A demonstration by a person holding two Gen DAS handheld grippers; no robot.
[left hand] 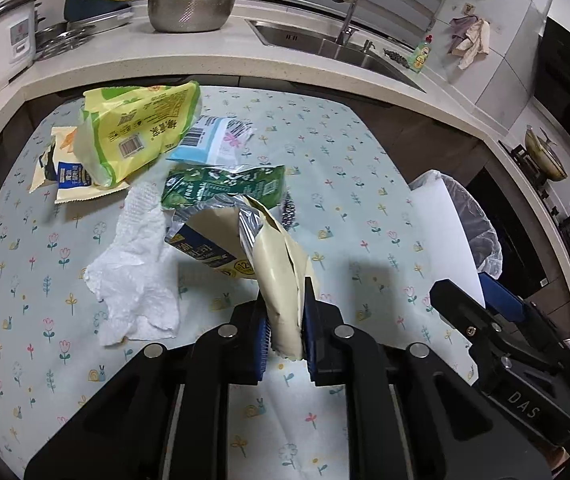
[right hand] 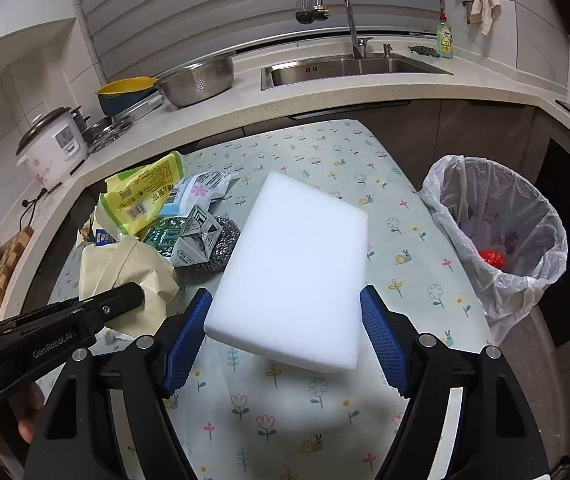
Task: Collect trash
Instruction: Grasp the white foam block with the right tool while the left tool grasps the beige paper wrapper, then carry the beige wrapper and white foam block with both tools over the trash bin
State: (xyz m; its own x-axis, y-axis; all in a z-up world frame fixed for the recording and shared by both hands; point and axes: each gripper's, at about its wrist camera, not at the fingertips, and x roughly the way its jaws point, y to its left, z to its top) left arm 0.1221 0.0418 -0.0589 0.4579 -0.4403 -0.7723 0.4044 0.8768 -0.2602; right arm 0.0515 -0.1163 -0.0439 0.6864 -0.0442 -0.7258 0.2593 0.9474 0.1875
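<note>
My left gripper (left hand: 285,332) is shut on a cream snack bag (left hand: 281,280) and holds it above the flowered table (left hand: 325,152). My right gripper (right hand: 285,340) is shut on a white sponge block (right hand: 293,268), its jaws wide apart, above the table's middle. The right gripper (left hand: 451,296) with the sponge (left hand: 445,232) also shows in the left wrist view. The bin (right hand: 497,236) with a clear liner stands at the table's right edge, a red item (right hand: 492,257) inside. A yellow-green bag (left hand: 133,132), a green wrapper (left hand: 225,188), a blue-white wrapper (left hand: 213,140) and a crumpled paper towel (left hand: 137,272) lie on the table.
A steel scourer (right hand: 225,244) lies by the green wrapper. Another cream packet (left hand: 65,176) lies at the far left. Behind the table runs a counter with a sink (right hand: 349,66), a colander (right hand: 197,80), a rice cooker (right hand: 51,144) and a soap bottle (right hand: 444,38).
</note>
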